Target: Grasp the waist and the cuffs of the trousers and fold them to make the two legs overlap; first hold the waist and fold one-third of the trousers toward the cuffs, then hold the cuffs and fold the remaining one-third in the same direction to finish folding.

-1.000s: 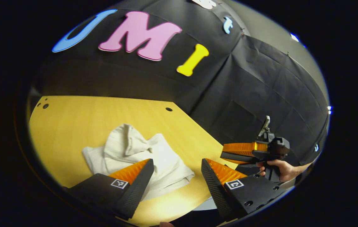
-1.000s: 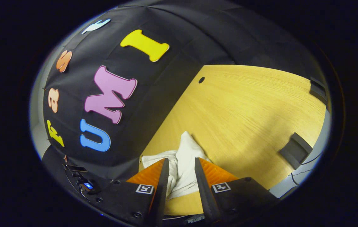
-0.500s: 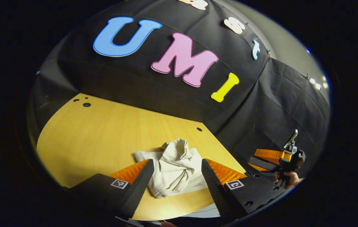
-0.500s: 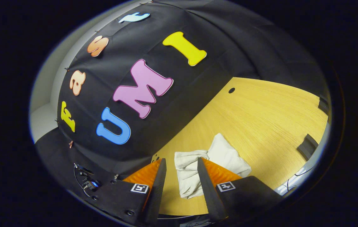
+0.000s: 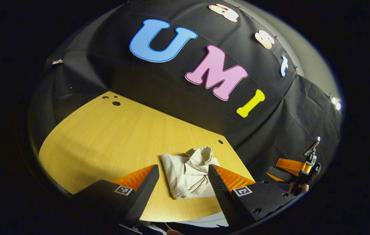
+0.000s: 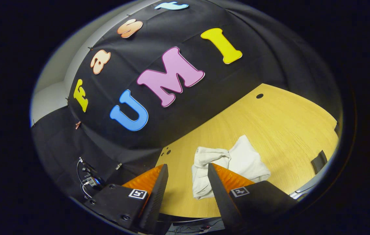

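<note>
The cream trousers [image 5: 189, 171] lie in a crumpled heap on the wooden table [image 5: 113, 137] near its front edge. My left gripper [image 5: 182, 181] is open, hovering back from the heap with nothing between its fingers. In the right gripper view the trousers [image 6: 230, 163] sit bunched on the table [image 6: 269, 124], and my right gripper [image 6: 186, 181] is open just short of the heap's near edge, holding nothing. In the left gripper view the right gripper [image 5: 286, 168] shows far right, off the table, held by a hand [image 5: 297, 187].
Small holes [image 5: 116, 103] mark the table's far corner, and one hole [image 5: 220, 141] lies near the wall behind the trousers. A dark clamp [image 6: 318, 160] sits on the table's right edge in the right gripper view. Cables and a small device [image 6: 90, 179] hang at left.
Both grippers have pulled back and swung, so the trousers look smaller and farther off. The right gripper's fingers have opened wider. The heap itself has not moved.
</note>
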The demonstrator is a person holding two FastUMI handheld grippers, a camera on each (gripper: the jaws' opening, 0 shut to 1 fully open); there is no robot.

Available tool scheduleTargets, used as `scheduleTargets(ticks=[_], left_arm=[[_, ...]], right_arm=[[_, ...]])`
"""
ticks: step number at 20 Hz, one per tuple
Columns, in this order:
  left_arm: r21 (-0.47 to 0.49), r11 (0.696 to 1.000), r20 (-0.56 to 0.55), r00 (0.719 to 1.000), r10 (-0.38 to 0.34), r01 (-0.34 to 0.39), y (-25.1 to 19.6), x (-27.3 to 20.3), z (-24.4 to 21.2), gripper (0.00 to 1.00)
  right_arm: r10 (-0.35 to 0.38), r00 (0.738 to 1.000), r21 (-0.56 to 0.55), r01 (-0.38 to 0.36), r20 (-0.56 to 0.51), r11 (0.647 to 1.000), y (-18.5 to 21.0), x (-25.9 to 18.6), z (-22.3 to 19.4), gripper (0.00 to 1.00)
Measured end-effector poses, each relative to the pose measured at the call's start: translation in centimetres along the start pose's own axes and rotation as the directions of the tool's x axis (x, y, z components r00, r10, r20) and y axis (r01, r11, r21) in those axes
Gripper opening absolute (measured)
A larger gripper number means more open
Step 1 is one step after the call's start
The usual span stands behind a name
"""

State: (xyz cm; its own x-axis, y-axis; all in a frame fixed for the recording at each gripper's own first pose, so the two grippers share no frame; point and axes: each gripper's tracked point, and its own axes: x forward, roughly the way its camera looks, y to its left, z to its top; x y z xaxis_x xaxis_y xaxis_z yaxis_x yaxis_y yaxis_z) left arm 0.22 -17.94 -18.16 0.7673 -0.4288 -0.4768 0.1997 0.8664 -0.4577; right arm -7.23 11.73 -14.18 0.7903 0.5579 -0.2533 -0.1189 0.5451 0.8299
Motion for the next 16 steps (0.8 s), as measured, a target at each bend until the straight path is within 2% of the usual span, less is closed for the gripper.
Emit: scheduleTargets(ticks=[3, 8, 16], left_arm=[[-0.020, 1.000, 0.002, 1.000, 0.020, -0.020, 0.6, -1.0, -0.5, 0.96], [-0.010, 0.999, -0.013, 0.999, 0.045, -0.045, 1.5, -2.5, -1.6, 0.96], [-0.040, 0.997, 0.009, 0.998, 0.069, -0.069, 1.7, -2.0, -1.0, 0.96]], right_arm=[[-0.006, 0.999, 0.026, 0.007, -0.053, 1.000, 0.1, 1.1, -1.5, 0.77], [-0.010, 0.998, 0.063, 0.014, -0.066, 0.998, 0.4, 2.6, -1.9, 0.77], [-0.025, 0.995, 0.066, 0.031, -0.095, 0.997, 0.5, 2.9, -1.0, 0.77]])
